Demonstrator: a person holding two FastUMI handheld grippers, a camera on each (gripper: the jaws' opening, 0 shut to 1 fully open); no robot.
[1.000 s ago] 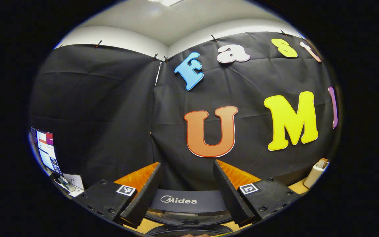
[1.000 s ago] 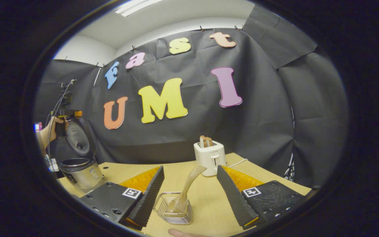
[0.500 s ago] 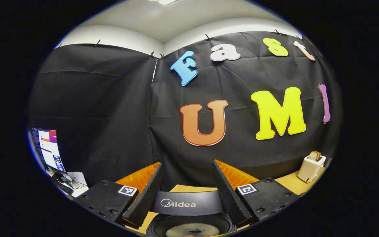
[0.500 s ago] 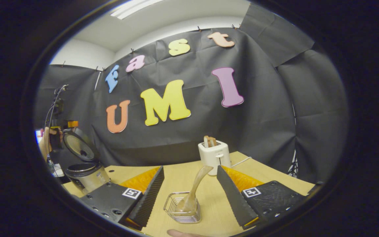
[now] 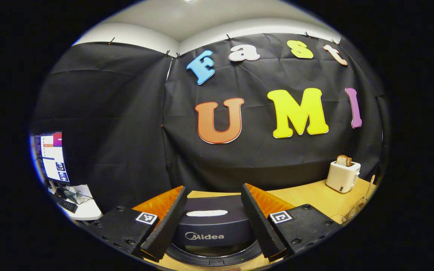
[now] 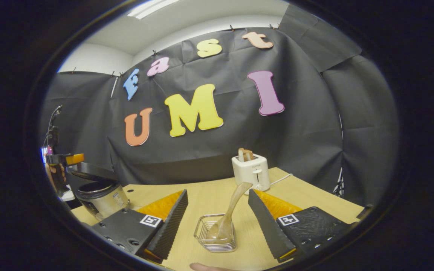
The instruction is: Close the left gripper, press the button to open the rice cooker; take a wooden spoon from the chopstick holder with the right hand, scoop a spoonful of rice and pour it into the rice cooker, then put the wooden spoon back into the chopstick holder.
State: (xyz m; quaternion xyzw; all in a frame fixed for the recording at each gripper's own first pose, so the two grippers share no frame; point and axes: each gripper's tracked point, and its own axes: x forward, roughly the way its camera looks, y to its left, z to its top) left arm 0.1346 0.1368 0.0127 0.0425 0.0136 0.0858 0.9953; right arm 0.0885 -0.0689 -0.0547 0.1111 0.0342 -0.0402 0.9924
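The rice cooker [image 6: 102, 195] stands on the counter [image 6: 202, 195] at about nine o'clock in the right gripper view, its metal body open at the top and its lid [image 6: 90, 174] tilted low over the pot, nearly level. In the left gripper view the dark lid [image 5: 213, 222] lies between the two fingers of the left tool [image 5: 211, 222], with a pale oblong patch on its top and the rim of the pot below it at six o'clock. The left tool's fingers stand spread apart on either side of the lid; whether they touch its sides I cannot tell from this angle.

The wooden spoon [image 6: 230, 210] leans in the wire chopstick holder [image 6: 217, 237], bowl down and handle slanting up toward one o'clock. The holder sits on the counter between the fingers of the right tool [image 6: 217, 222], which are wide apart and pinch nothing.

Farther back at twelve o'clock in the right gripper view a white toaster [image 6: 251, 174] stands with bread in its slots and a cord running off to its right. At nine o'clock a hand [image 6: 55, 175] holds the other tool beside the cooker's lid. In the left gripper view the toaster [image 5: 343, 175] is at three o'clock, and a lit monitor [image 5: 49, 156] stands at nine o'clock above a white desk [image 5: 85, 210].
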